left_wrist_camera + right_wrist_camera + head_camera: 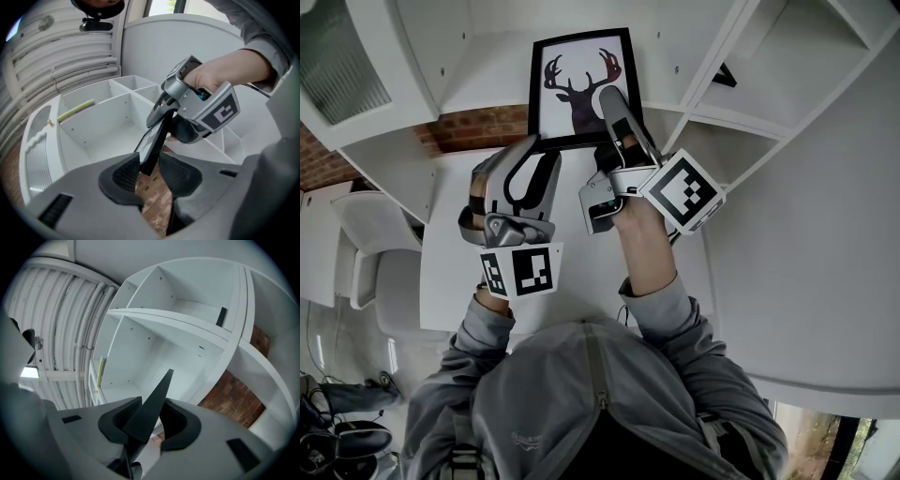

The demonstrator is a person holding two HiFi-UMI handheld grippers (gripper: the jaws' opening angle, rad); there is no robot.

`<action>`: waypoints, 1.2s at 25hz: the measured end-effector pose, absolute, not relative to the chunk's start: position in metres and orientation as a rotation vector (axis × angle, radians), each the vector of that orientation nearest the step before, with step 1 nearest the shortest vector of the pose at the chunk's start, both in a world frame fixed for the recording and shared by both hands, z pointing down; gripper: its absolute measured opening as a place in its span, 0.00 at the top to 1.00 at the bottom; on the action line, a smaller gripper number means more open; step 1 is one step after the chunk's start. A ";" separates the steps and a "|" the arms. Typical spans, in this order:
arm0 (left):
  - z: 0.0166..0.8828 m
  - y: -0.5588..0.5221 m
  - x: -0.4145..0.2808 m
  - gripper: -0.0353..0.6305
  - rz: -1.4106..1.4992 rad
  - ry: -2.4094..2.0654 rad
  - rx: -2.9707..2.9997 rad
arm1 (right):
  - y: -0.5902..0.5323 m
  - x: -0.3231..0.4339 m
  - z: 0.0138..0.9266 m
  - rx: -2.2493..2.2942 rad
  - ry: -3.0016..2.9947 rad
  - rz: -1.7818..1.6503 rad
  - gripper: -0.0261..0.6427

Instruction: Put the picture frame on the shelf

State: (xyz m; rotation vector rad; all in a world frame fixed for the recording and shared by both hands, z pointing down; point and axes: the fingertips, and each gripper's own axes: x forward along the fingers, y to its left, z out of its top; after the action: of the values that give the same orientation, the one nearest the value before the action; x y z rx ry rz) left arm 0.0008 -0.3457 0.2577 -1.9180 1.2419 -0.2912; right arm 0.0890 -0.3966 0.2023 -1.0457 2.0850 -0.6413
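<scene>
A black picture frame with a deer silhouette stands in a compartment of the white shelf. My left gripper is at the frame's lower left corner. In the left gripper view that corner sits between the pads of the left gripper, with a gap beside it. My right gripper reaches to the frame's lower right edge. The right gripper view shows the frame edge-on between the right gripper's jaws, lying against one pad and clear of the other.
The shelf unit has several open white compartments. A small black piece sits in one of them, and a yellow-green strip lies in another. Red brick wall shows behind the shelf. A white chair stands at the left.
</scene>
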 end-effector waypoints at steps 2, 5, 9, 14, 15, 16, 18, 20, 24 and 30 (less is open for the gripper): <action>0.255 -0.343 0.000 0.75 -0.299 1.240 -1.907 | -0.396 0.087 0.202 -1.028 2.106 -0.647 0.77; 0.252 -0.340 0.000 0.75 -0.307 1.241 -1.897 | -0.396 0.085 0.200 -0.986 2.138 -0.659 0.73; 0.246 -0.338 0.000 0.75 -0.310 1.241 -1.890 | -0.395 0.084 0.196 -0.927 2.164 -0.666 0.67; 0.235 -0.338 -0.001 0.75 -0.307 1.260 -1.884 | -0.389 0.079 0.188 -0.857 2.202 -0.644 0.58; 0.233 -0.339 -0.001 0.75 -0.310 1.261 -1.882 | -0.388 0.078 0.187 -0.849 2.212 -0.637 0.58; 0.231 -0.340 -0.001 0.75 -0.315 1.262 -1.882 | -0.387 0.076 0.186 -0.845 2.225 -0.627 0.58; 0.231 -0.345 -0.001 0.76 -0.329 1.262 -1.883 | -0.385 0.072 0.188 -0.851 2.267 -0.601 0.58; 0.231 -0.350 -0.003 0.76 -0.345 1.259 -1.878 | -0.383 0.067 0.192 -0.869 2.316 -0.576 0.58; 0.232 -0.357 -0.005 0.76 -0.373 1.232 -1.863 | -0.379 0.063 0.202 -0.938 2.407 -0.506 0.58; 0.235 -0.369 -0.005 0.76 -0.439 1.198 -1.842 | -0.372 0.057 0.220 -1.090 2.538 -0.331 0.58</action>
State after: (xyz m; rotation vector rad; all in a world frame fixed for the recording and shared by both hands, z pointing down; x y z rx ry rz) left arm -0.0054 -0.3689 0.2350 -1.8420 1.1978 -0.4390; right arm 0.0567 -0.3719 0.2200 -1.0899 2.5384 -0.3306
